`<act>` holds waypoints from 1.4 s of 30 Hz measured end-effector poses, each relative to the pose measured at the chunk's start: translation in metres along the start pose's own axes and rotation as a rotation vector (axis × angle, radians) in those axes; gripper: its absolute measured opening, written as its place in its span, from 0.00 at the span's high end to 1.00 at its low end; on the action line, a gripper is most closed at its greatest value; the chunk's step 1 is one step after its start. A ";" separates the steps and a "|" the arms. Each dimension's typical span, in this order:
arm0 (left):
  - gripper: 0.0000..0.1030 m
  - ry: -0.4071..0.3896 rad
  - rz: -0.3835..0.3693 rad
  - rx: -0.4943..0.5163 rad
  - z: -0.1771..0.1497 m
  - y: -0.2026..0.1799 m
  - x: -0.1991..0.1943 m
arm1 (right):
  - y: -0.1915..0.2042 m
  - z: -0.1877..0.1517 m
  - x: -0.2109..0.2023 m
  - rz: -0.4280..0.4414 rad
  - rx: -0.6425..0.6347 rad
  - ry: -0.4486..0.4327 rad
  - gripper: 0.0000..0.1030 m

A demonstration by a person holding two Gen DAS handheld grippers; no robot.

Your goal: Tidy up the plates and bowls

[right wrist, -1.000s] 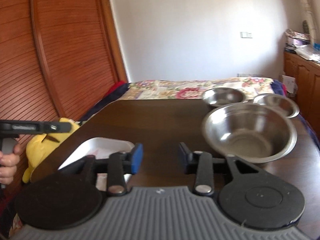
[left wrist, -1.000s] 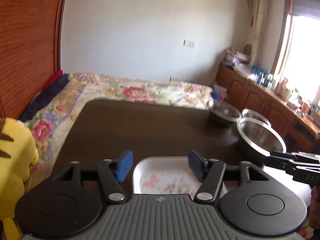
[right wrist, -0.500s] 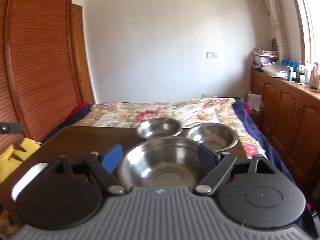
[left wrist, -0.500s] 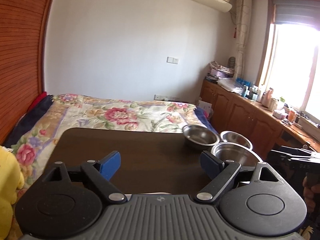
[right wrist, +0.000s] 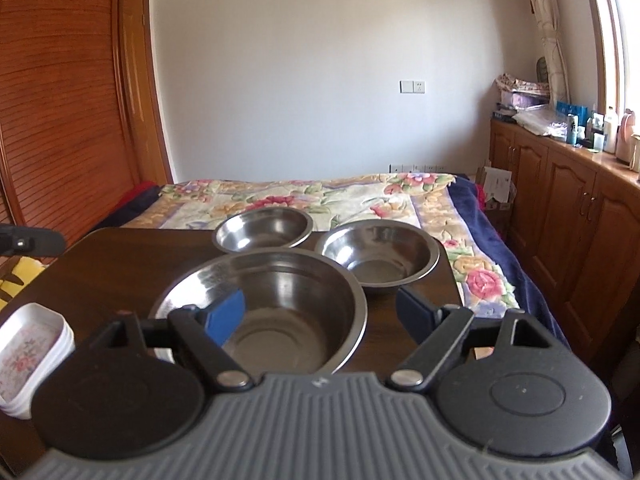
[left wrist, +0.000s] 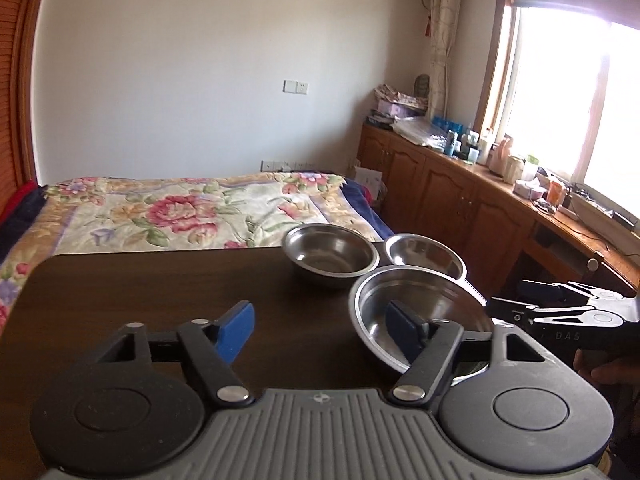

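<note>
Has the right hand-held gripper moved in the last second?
Yes. The right hand-held gripper has swung rightward, away from the stack of white floral trays, and now faces the large stainless steel bowl, jaws open.

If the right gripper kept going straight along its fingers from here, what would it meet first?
Most likely the large steel bowl: the open right gripper points at it, one blue pad already over its bowl, the other just outside its rim. The two smaller bowls lie further on. Height above the rim is unclear, so it might pass over.
</note>
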State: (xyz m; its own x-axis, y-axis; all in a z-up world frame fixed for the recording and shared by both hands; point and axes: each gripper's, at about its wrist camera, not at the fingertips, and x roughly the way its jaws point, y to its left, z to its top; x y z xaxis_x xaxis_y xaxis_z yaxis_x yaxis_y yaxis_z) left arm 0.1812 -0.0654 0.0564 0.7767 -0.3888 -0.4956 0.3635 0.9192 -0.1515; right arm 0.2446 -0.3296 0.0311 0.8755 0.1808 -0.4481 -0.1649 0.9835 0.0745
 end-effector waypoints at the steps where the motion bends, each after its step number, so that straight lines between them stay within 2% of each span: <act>1: 0.37 0.010 -0.003 -0.001 0.001 -0.003 0.006 | -0.002 0.000 0.003 0.003 -0.001 0.007 0.21; 12: 0.59 0.121 -0.012 -0.014 -0.004 -0.019 0.061 | -0.024 -0.005 0.028 0.035 0.050 0.096 0.48; 19: 0.63 0.180 -0.037 -0.034 -0.007 -0.027 0.085 | -0.028 -0.004 0.035 0.054 0.095 0.133 0.59; 28: 0.69 0.237 -0.043 -0.060 -0.012 -0.025 0.102 | -0.033 -0.006 0.045 0.070 0.155 0.166 0.71; 38: 0.73 0.238 -0.040 -0.050 -0.014 -0.028 0.105 | -0.036 -0.004 0.047 0.061 0.151 0.173 0.74; 40: 0.79 0.241 -0.040 -0.045 -0.014 -0.029 0.106 | -0.036 -0.005 0.048 0.068 0.149 0.173 0.83; 42: 0.79 0.239 -0.036 -0.040 -0.014 -0.031 0.106 | -0.035 -0.005 0.048 0.068 0.148 0.170 0.83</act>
State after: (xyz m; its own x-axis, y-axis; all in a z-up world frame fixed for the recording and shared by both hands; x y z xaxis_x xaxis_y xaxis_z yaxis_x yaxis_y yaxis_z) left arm 0.2447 -0.1338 -0.0035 0.6179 -0.3999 -0.6770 0.3645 0.9086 -0.2040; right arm 0.2901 -0.3553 0.0022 0.7737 0.2549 -0.5800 -0.1416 0.9619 0.2339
